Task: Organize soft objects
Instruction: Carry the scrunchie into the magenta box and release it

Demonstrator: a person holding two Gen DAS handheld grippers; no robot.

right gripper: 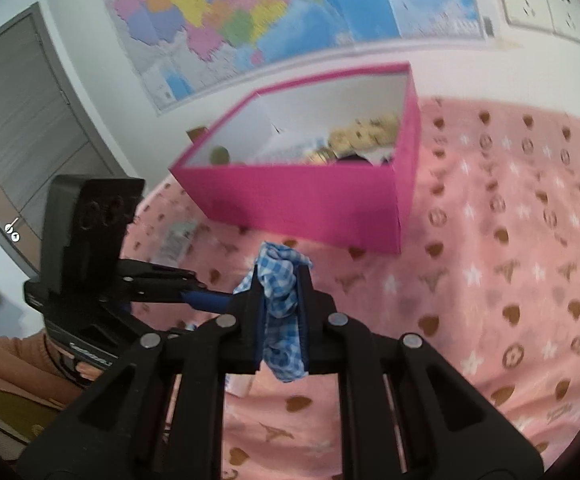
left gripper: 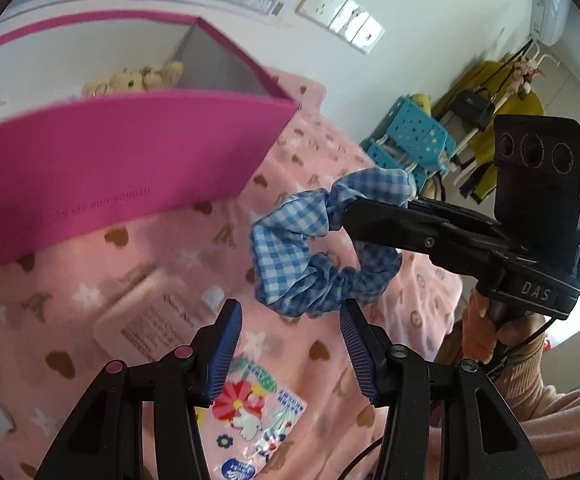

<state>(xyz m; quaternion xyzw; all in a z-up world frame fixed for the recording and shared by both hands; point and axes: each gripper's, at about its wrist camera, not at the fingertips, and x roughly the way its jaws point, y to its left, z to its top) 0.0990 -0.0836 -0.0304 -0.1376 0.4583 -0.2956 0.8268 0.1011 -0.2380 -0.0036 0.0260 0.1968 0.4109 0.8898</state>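
One pink blanket (right gripper: 510, 240) printed with brown hearts and white stars fills the lower and right parts of both views. On it stands one magenta box (right gripper: 310, 200), open at the top, at the centre of the right wrist view and across the upper left of the left wrist view; inside, at least one cream plush toy (right gripper: 364, 132) lies against the right wall, among other items too blurred to tell. One wall map (right gripper: 270, 8) spans the top of the right wrist view, with one row of wall sockets (right gripper: 546, 4) at the upper right and one grey door (right gripper: 22, 120) at the left edge.

Two grippers show. The right gripper (right gripper: 282, 300) has its jaws pressed tight on one blue-and-white checked scrunchie (left gripper: 310, 248), which hangs off the blanket at mid frame in the left wrist view, pinched by its upper right part. The left gripper (left gripper: 290, 344), at the bottom centre of that view, stands partly open with nothing between its blue pads (left gripper: 224, 352), just below the scrunchie and not touching it.

Beneath it lie one flowered packet (left gripper: 258, 408) and one pale pink flat pack (left gripper: 146, 320) with printed text.
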